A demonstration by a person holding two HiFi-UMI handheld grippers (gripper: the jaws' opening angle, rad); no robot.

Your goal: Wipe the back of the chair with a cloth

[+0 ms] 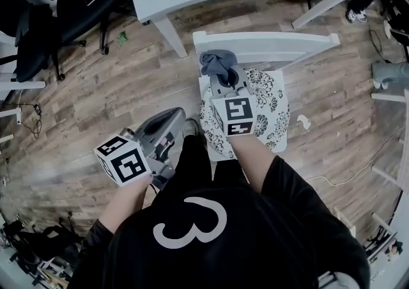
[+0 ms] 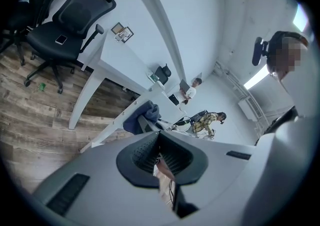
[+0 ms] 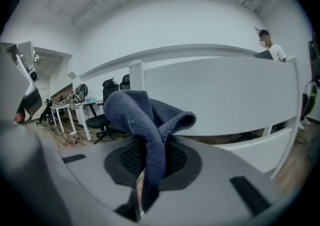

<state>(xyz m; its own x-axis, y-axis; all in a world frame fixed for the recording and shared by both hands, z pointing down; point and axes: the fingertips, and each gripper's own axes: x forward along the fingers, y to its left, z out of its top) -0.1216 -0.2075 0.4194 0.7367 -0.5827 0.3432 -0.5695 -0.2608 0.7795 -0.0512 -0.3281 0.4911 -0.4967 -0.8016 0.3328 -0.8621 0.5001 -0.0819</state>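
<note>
Floorboards carry everything here, with black office chairs at their far left edge. Next comes the left gripper, held low and well apart from the work. Its jaws sit closed together with nothing between them. To its right, the right gripper is clamped on the cloth, a grey-blue rag that bunches up above the jaws and droops down through them. The cloth hangs by the left end of the chair back, on the seat side, and we cannot tell whether it touches the white panel. We judge the cloth light, soft and floppy, so it will fold and drag rather than push. A grip low on the bunch, as now, leaves a loose pad to press flat against the panel. The back itself looks stiff and smooth, and the chair seems light enough to shift under a hard rub. We see no container in use; only the seat's patterned cushion lies on the chair, further right.
</note>
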